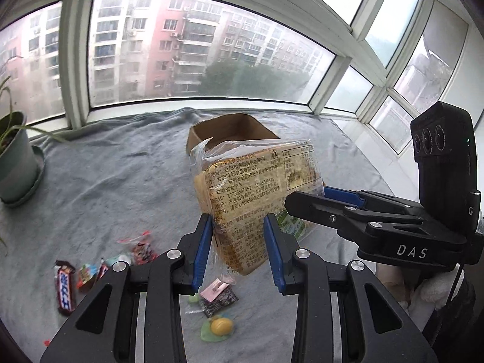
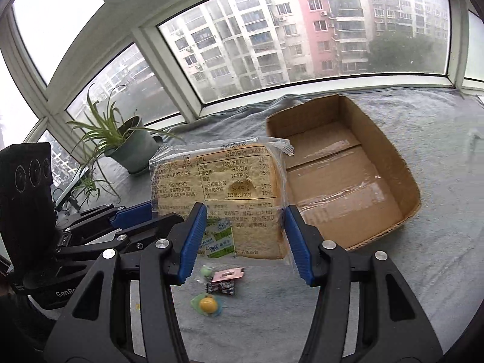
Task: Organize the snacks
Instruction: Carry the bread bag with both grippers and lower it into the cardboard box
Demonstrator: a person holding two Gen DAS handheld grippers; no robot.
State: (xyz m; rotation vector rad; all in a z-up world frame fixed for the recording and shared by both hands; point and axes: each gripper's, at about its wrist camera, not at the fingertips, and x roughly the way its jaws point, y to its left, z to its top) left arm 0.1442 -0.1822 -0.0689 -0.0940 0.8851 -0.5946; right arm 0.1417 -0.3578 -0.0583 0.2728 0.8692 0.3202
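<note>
The left gripper [image 1: 239, 248] sits nearest its camera, jaws clamped on the lower end of the bread pack [image 1: 254, 205]. The right gripper [image 2: 245, 239] clamps the same bread pack [image 2: 217, 187] across a wider section. In the left wrist view the right gripper [image 1: 308, 196] enters from the right side of the pack, roughly crosswise to the left one.

The pack hangs in the air, upright and slightly tilted, clear of the blanket [image 2: 438, 242]. It sits in front of the box [image 2: 348, 181], not yet over the opening. The box is open-topped and appears empty.

Other snacks lie on the blanket below the pack: a yellow jelly cup [image 2: 208, 304], a pink wrapper [image 2: 230, 273] and a dark wrapper [image 2: 222, 287]. To the left of the pack lie a chocolate bar [image 1: 65, 290] and small red candies [image 1: 142, 248]. A plant pot [image 2: 133, 148] stands left of the box.

Risks:
- The loaf is soft. Excess jaw pressure would probably crush the slices.
- The film is slick and loose. The pack could slip if one grip slackens.
- Two grips moving unevenly could twist or tear the wrapper.
- A low carry could catch the near wall of the box.

Pose: both grippers point forward and downward toward the blanket, held side by side. A pale sleeve [image 1: 429, 290] shows behind the right gripper.
</note>
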